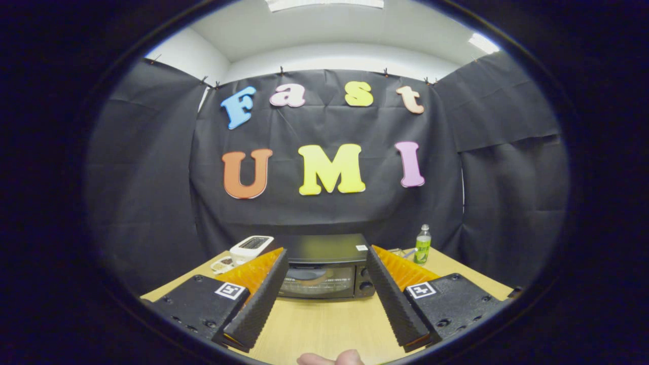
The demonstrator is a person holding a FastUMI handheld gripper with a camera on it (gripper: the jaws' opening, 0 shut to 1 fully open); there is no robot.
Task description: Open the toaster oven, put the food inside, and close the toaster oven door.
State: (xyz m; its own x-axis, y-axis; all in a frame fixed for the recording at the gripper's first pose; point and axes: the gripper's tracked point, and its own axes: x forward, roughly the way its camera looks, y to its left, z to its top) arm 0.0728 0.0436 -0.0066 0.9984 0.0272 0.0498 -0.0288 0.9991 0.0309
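The worktop point(324, 324) is a light wood surface that carries everything in the booth. At its far side, against the black cloth wall, stands the toaster oven point(324, 266), a black box with a flat top and a glass door that is closed; a round shape shows dimly behind the glass. Two dark knobs sit one above the other on its right panel, and a small pale sticker marks the top's right corner. The oven lies straight beyond the fingers, framed in the gap between them.

The hand-held gripper point(324, 291) hangs above the near part of the worktop, its fingers spread wide apart, gripping nothing and touching nothing; their ridged inner pads point(258, 304) face each other across bare wood.

Left of the oven is a white device point(251, 247) with a small tray point(223, 264) in front of it. To the right stands a green bottle point(422, 245). A fingertip point(332, 359) shows nearest the camera.
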